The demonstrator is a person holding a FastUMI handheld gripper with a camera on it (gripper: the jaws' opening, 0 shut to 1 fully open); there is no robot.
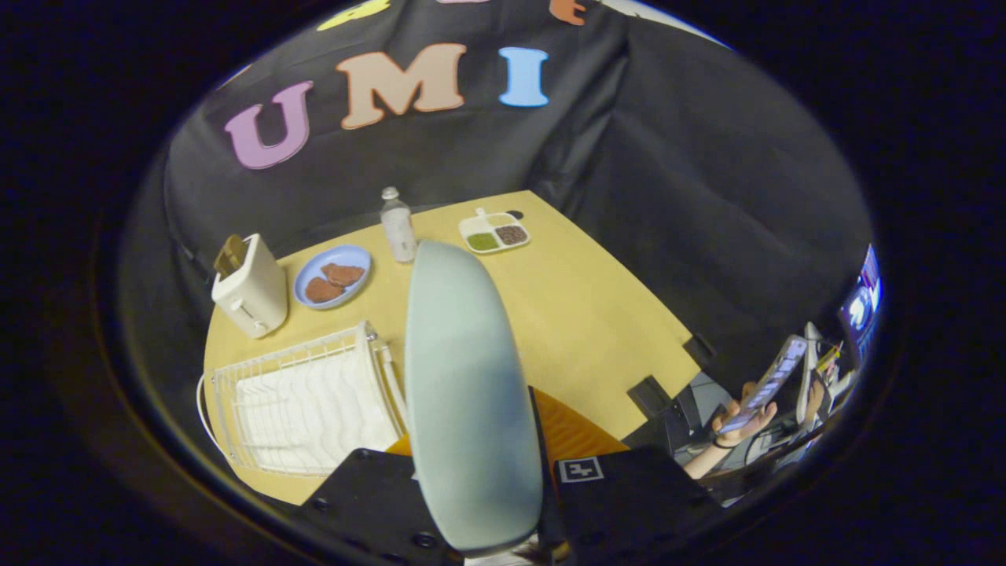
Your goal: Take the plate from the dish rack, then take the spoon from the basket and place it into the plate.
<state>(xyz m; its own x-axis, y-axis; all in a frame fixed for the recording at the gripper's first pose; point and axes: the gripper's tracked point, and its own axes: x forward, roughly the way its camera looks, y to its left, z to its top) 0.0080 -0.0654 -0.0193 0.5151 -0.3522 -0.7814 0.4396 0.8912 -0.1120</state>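
I have the pale green plate (468,393) pinched edge-on between my jaws, lifted above the counter (589,314), just beside the empty white dish rack (306,401).

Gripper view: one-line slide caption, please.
Gripper holds pale plate edge-on above the table, white dish rack beside it.
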